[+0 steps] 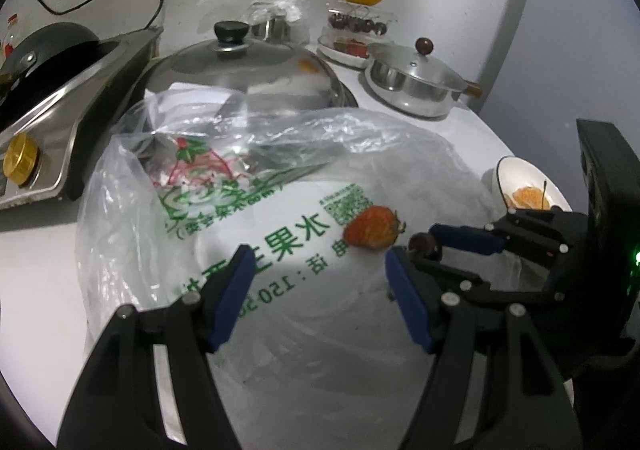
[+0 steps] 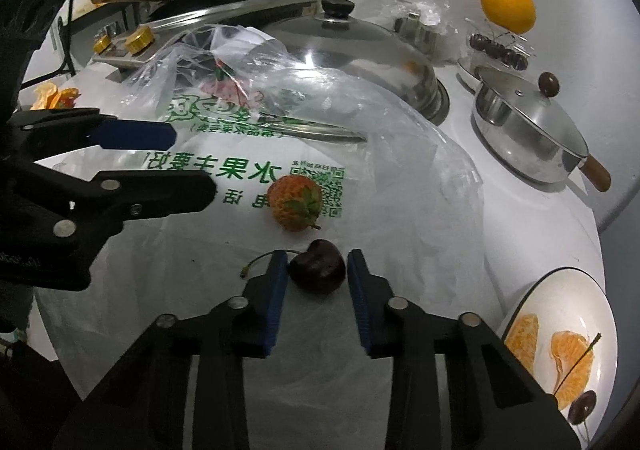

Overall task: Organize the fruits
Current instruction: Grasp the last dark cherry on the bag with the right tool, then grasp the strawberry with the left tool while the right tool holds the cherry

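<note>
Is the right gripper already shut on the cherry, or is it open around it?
Open. The right gripper has its blue pads on either side of the cherry; a gap shows on the right side, left contact unclear.

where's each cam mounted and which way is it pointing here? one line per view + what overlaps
Left wrist: on the left gripper, facing along its open fingers at the strawberry on the plastic bag; the right gripper shows at right.
Right wrist: on the right gripper, facing down its fingers, which bracket the cherry; whether they touch it is unclear; the left gripper shows at left.
Shared: strawberry, cherry, bag, bowl of orange segments, lidded pots, orange.
</note>
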{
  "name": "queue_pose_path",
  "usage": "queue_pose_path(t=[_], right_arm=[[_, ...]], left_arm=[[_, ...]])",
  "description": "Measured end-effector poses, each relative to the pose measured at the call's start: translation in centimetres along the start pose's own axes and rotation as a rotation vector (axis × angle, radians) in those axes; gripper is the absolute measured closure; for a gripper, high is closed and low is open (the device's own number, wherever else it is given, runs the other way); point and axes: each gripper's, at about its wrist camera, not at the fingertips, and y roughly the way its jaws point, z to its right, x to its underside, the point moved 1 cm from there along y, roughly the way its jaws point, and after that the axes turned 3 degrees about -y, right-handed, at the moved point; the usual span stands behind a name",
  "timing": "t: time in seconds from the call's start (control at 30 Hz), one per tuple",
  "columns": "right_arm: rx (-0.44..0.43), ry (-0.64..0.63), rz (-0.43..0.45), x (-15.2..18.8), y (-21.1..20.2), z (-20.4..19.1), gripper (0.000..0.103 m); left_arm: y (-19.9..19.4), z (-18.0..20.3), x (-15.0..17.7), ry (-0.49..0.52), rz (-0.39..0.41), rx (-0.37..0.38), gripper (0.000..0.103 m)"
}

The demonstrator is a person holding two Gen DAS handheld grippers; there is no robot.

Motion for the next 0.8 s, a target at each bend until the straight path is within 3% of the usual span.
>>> queue_pose_path(t=[0.57, 0.8], right_arm=[[0.032, 0.067, 0.139, -0.9, -3.9, 3.4, 0.072], [0.043, 0.106, 0.152, -0.6, -3.9, 4.8, 0.072]], left_arm=[[1.7, 2.6, -1.4, 0.06, -0.018, 0.002, 0.034], [3.6, 3.2, -1.6, 0.083, -0.047, 0.0, 0.034]])
